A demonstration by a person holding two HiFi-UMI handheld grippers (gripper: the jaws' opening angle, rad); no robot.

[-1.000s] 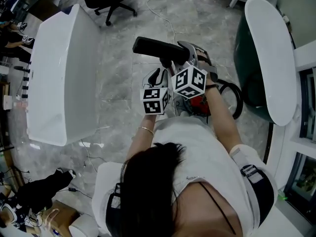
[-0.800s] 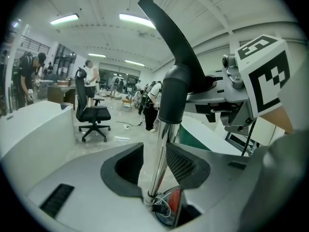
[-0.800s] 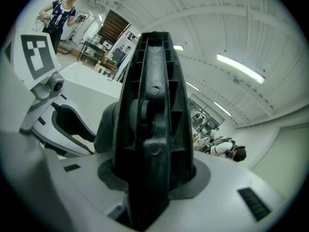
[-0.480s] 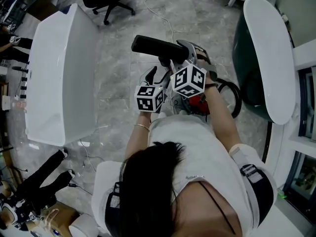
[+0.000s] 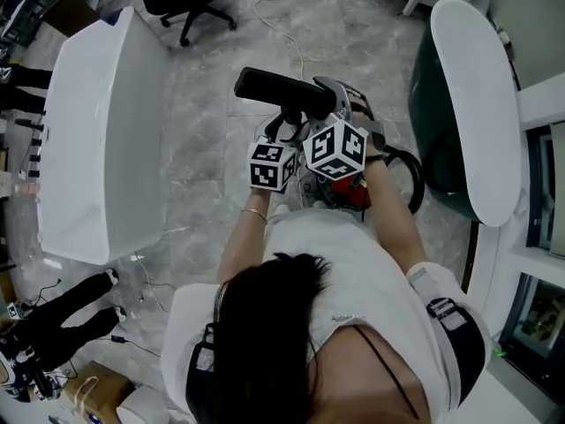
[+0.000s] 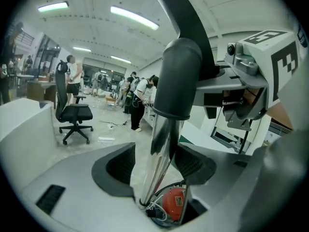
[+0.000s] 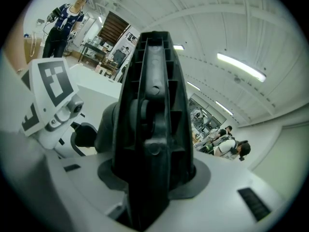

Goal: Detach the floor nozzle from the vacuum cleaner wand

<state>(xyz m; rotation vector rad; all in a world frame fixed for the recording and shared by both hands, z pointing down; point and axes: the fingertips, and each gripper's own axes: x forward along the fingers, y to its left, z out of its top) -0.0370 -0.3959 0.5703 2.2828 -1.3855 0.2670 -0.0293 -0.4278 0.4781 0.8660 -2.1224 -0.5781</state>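
White table (image 5: 97, 148) stands on grey marbled floor (image 5: 212, 140).

This is a large open lab or office workroom: a long white tabletop (image 5: 97, 140), a black swivel office chair (image 6: 72, 112), a grey polished stone floor (image 5: 221, 140) with loose white cables (image 5: 282, 16), ceiling strip lights (image 6: 134, 17), and several people (image 6: 137, 100) standing at far benches.
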